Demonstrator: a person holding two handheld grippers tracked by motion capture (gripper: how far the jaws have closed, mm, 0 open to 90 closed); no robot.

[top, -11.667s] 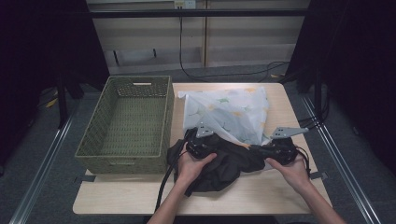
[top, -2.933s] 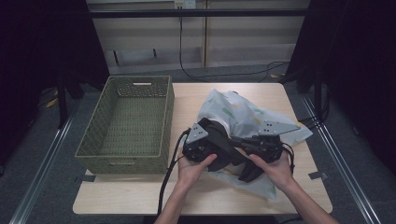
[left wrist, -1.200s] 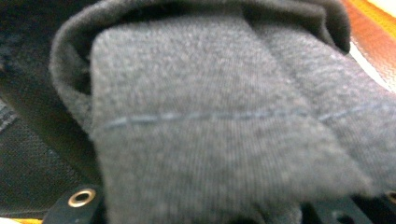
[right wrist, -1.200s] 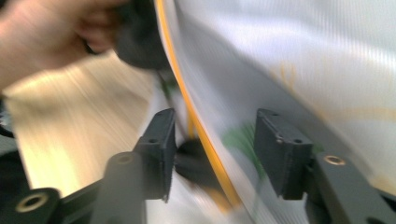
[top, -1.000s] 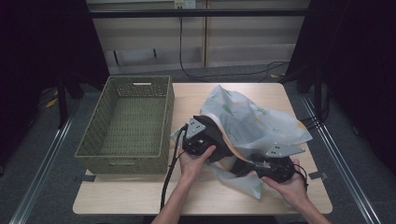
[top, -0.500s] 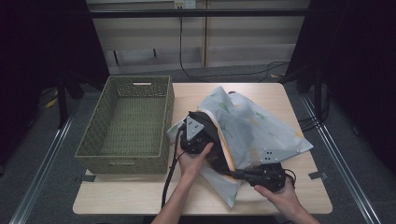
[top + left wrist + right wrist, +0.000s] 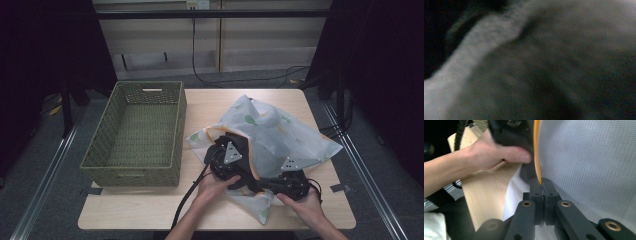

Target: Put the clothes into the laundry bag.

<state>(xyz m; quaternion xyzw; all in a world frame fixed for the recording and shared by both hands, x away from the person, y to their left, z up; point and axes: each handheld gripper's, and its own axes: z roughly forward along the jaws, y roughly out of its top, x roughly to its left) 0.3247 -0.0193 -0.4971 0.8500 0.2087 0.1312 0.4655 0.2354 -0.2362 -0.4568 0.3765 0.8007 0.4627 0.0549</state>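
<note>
A white mesh bag [image 7: 280, 132] with green prints and orange trim lies crumpled on the right half of the table. My left gripper [image 7: 230, 161] sits at the bag's left side with a hand wrapped round it, and its jaws are hidden. In the left gripper view, blurred dark cloth [image 7: 544, 75] lies right against the camera. My right gripper [image 7: 256, 185] is near the front edge and points left. It is shut on the bag's orange-trimmed edge [image 7: 537, 157]; in the right gripper view its jaws [image 7: 541, 184] meet on that trim, with mesh [image 7: 594, 165] to the right.
A green woven basket [image 7: 177, 130] stands on the left half of the wooden table [image 7: 150, 210], close beside the bag. A black cable [image 7: 187, 200] trails off the front edge. A low shelf unit and floor cables lie behind the table.
The black garment that lay on the table has gone out of sight at the bag. In the last second my right gripper drew the bag's edge toward the front edge.
</note>
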